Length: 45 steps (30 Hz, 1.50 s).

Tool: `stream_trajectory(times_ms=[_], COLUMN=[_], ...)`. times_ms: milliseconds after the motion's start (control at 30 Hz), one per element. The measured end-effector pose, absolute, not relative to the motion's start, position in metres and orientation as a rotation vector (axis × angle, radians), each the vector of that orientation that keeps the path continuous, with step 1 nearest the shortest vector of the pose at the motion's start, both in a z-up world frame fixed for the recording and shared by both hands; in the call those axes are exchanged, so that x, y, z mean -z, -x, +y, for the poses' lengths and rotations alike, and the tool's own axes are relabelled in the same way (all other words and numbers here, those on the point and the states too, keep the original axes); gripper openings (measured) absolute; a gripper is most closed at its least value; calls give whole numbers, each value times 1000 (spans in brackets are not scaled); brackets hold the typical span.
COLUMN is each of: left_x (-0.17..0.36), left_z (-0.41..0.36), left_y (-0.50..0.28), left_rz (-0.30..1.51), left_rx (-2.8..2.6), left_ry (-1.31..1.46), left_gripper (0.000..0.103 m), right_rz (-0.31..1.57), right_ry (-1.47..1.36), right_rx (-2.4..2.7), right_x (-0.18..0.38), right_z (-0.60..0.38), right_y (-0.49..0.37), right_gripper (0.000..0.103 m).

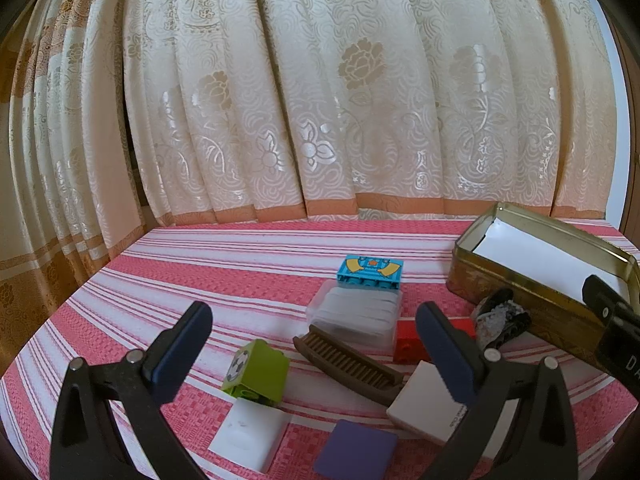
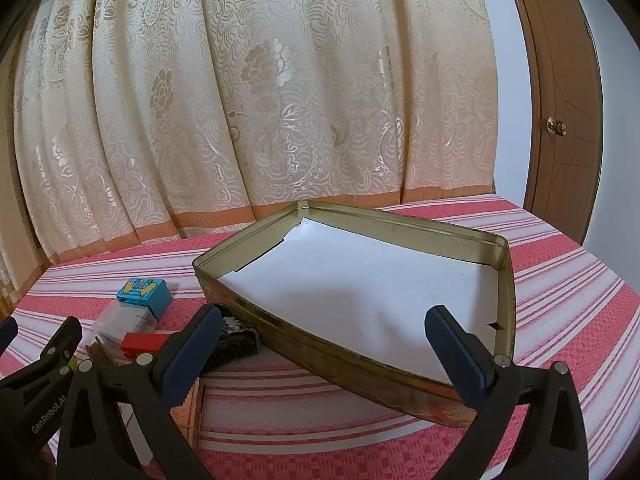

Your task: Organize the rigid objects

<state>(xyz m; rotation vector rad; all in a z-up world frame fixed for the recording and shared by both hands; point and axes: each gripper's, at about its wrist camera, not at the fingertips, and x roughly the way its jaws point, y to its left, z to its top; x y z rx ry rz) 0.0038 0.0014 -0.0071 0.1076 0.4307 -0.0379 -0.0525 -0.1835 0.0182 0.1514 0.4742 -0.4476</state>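
Blocks (image 1: 256, 372) and a comb (image 1: 352, 364) are waiting beside the empty tin (image 2: 505, 256) while I am holding my left tool (image 1: 316, 340) and right tool (image 2: 324, 344) wide open, gripping nothing.

the tin (image 2: 505, 268) sits on the table (image 2: 560, 280), right of the blocks (image 1: 370, 272), comb (image 1: 348, 364) and little box (image 1: 356, 316).

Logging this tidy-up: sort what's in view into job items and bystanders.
Job: blue toy block, green toy block, red brick, brown comb, clear plastic case, metal tin.
Bystanders: curtain, striped tablecloth, door.
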Motion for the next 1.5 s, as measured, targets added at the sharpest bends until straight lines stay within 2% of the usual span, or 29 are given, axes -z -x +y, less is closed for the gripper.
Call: stream_trajectory(times_ms=[1500], left_x=[6], left_z=[-1], left_y=[-3], left_rz=[454], left_rx=[53], left_ry=[-99], left_gripper=[103], right_rz=[481], right_ry=[-155], right_rx=[415], right_x=[-17], right_z=[-181], right_y=[53], right_gripper=[103])
